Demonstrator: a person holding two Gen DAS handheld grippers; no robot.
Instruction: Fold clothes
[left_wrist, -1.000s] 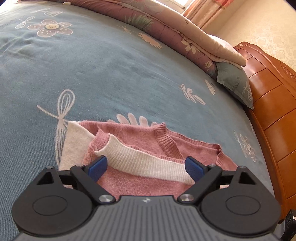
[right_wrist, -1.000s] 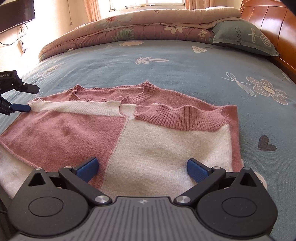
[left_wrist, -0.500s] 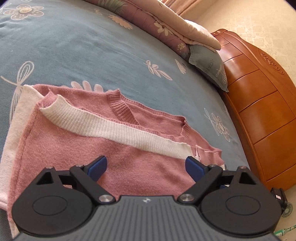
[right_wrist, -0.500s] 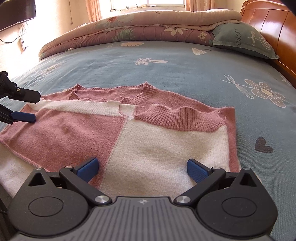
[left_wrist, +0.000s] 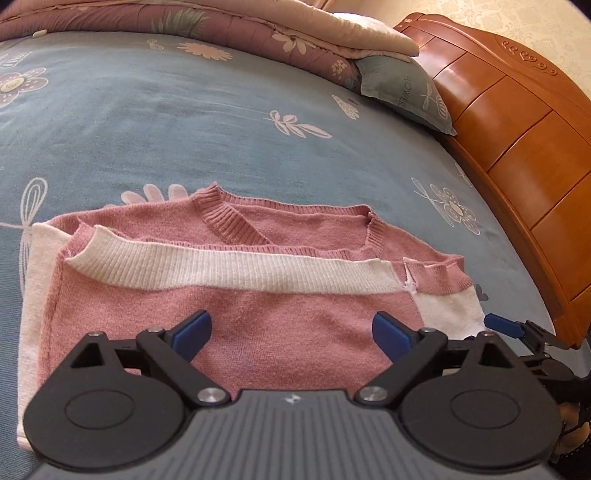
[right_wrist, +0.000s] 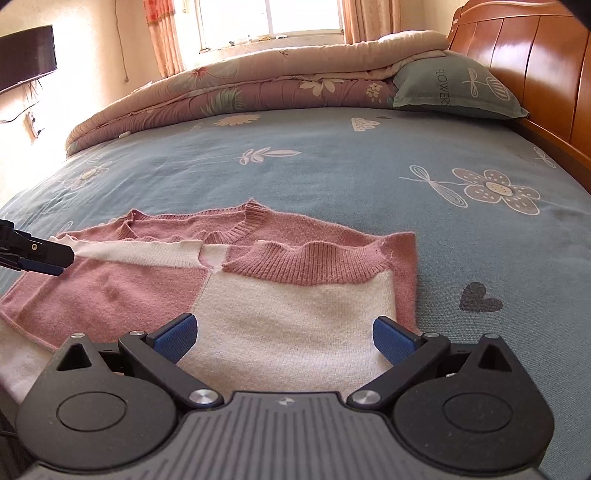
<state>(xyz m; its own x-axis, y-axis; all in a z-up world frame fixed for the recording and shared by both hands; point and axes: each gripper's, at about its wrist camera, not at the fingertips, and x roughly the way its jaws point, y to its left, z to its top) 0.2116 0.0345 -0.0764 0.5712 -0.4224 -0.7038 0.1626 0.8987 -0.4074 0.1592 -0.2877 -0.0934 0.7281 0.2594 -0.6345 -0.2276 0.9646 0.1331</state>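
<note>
Location: on the blue flower-printed bedsheet, the pink-and-white sweater lies near the close edge, folded with its ribbed hem brought up to just below the neckline.
Left gripper: fingers spread wide, nothing between them, hovering over the pink panel.
Right gripper: fingers spread wide, nothing between them, hovering over the white panel; its blue tip also shows at the right edge of the left view.
Change: a second ago the left gripper sat close over the white ribbed band; it has since drawn back, so the whole pink half now shows ahead of it. The right view has tilted up, revealing the window.
Garment change: none visible; the fold holds its shape once released.
Meaning for task: judged complete for the hem-to-neck fold; both tools are free for the next one.
Next requirement: probably a side-to-side fold, needing fresh grips on one edge.
Surroundings: rolled quilt, pillow, wooden headboard well apart from the work.
</note>
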